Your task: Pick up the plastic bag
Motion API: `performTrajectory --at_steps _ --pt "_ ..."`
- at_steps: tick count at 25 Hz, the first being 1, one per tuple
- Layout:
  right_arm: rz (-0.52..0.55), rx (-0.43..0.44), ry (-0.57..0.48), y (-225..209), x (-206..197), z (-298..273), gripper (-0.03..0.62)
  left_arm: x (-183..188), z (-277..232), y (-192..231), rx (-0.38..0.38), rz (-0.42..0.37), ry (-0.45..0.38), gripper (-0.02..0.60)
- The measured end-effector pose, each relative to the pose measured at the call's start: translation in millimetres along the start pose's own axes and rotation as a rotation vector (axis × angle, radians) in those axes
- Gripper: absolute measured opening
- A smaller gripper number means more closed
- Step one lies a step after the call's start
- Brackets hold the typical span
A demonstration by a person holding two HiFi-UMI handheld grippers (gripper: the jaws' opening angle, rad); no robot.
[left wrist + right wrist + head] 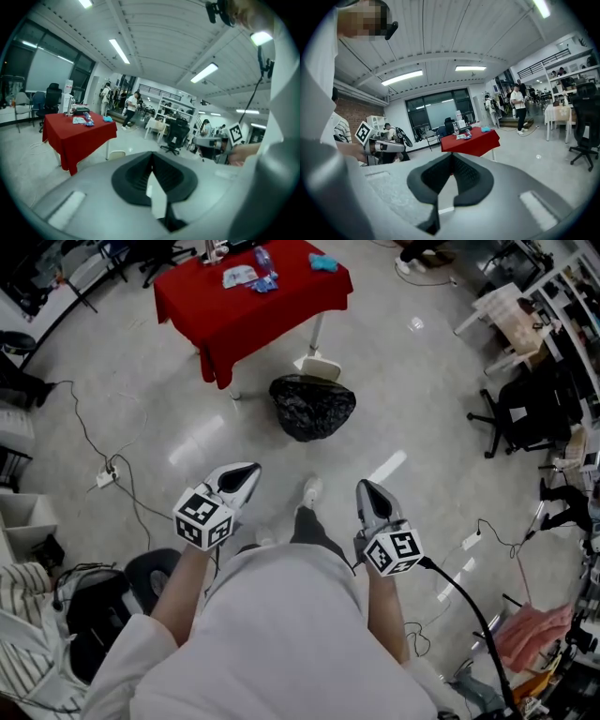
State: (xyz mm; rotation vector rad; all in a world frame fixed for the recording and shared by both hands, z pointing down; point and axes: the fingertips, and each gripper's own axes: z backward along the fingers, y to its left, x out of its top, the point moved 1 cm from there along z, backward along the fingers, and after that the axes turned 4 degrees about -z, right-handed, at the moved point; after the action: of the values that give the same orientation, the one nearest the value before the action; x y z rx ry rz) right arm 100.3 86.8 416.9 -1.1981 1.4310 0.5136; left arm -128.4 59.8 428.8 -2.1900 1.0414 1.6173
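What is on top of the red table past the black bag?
The red table carries small blue and white items and a light blue one near a corner. They are too small to name; the cloth hides the tabletop itself.

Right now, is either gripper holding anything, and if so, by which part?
Nothing is held. The left gripper and right gripper are both shut and empty. The black plastic bag sits untouched on the floor by the red table.

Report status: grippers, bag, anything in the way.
Both shut, empty: left gripper, right gripper. Untouched black plastic bag on floor ahead, beside red table. Nothing between grippers and bag.
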Motion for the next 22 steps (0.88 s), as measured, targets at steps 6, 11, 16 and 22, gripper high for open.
performTrajectory --at_steps 6,11,16,22 --pt "0.009 0.021 0.028 -42.1 21.7 -50.7 0.002 19.1 -40.6 38.6 0.036 0.017 0.016 0.003" --pt "-0.001 0.038 0.053 -84.0 32.8 -82.9 0.002 30.4 -83.2 58.8 0.059 0.033 0.037 0.003" --pt "-0.010 0.074 0.102 -129.1 35.3 -108.1 0.002 38.3 -124.7 71.3 0.098 0.040 0.064 0.003" --pt "-0.006 0.128 0.162 -175.9 43.4 -139.5 0.002 52.1 -160.5 91.5 0.153 0.045 0.095 0.003"
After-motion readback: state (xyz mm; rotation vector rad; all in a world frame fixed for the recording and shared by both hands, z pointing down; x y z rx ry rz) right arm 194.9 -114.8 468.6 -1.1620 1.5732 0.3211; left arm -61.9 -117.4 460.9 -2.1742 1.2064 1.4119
